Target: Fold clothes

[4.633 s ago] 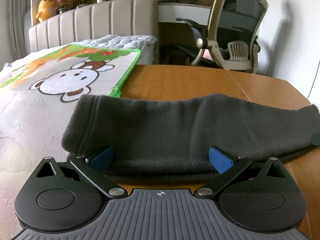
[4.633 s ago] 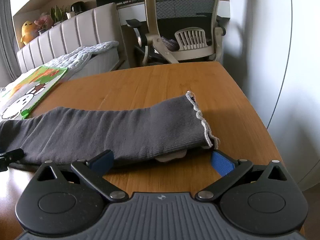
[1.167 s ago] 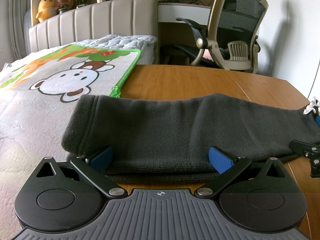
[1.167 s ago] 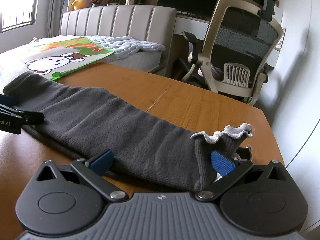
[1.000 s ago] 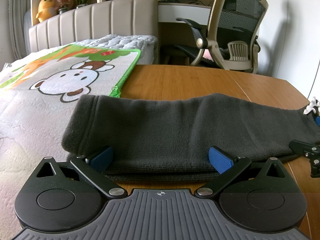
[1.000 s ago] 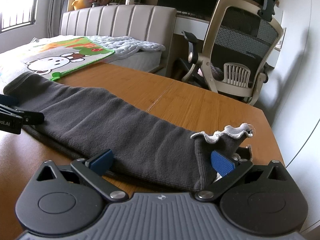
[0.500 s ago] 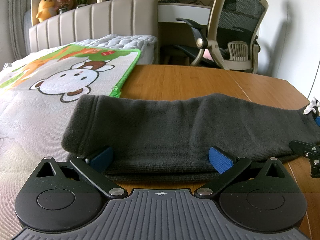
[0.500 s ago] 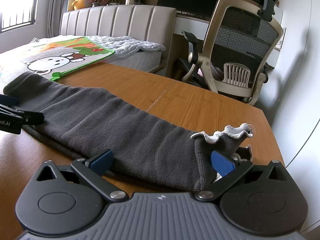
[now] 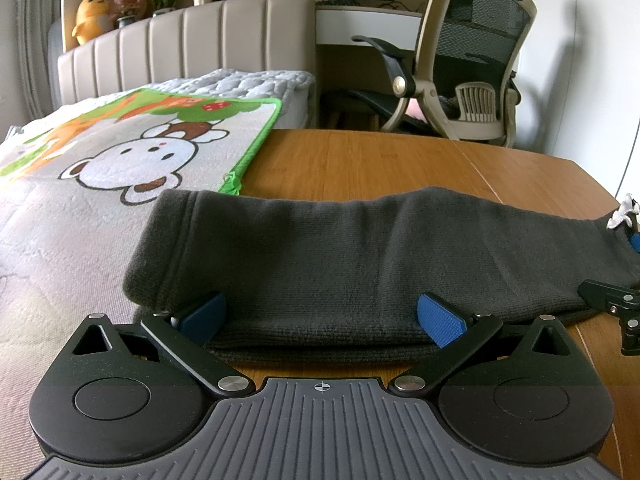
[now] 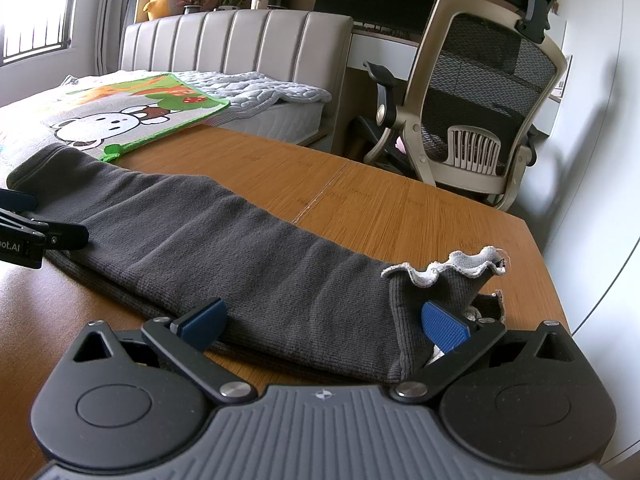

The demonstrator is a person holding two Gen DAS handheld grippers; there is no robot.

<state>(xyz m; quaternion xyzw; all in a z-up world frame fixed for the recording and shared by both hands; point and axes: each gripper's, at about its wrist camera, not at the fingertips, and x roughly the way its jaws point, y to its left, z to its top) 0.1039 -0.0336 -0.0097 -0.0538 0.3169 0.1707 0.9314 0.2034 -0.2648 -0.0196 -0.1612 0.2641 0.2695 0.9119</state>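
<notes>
A dark grey knit garment (image 9: 360, 248) lies folded into a long strip across the wooden table (image 9: 360, 164). My left gripper (image 9: 320, 318) is open at the strip's left end, its blue pads (image 9: 440, 320) wide apart over the near edge. In the right wrist view the garment (image 10: 240, 248) runs from far left to near right. Its white-frilled hem (image 10: 444, 268) stands bunched up at the right end. My right gripper (image 10: 323, 322) is open there, one pad (image 10: 444, 326) touching the bunched cloth. Each gripper shows at the edge of the other's view.
A bed with a cartoon monkey blanket (image 9: 132, 160) butts against the table's left side. A mesh office chair (image 10: 480, 120) stands behind the table. The table's right edge (image 10: 540, 248) runs close to a white wall.
Since 4.6 s ago the right gripper swung round to the garment's right end, and the hem there now stands bunched up. Over the last second nothing has moved.
</notes>
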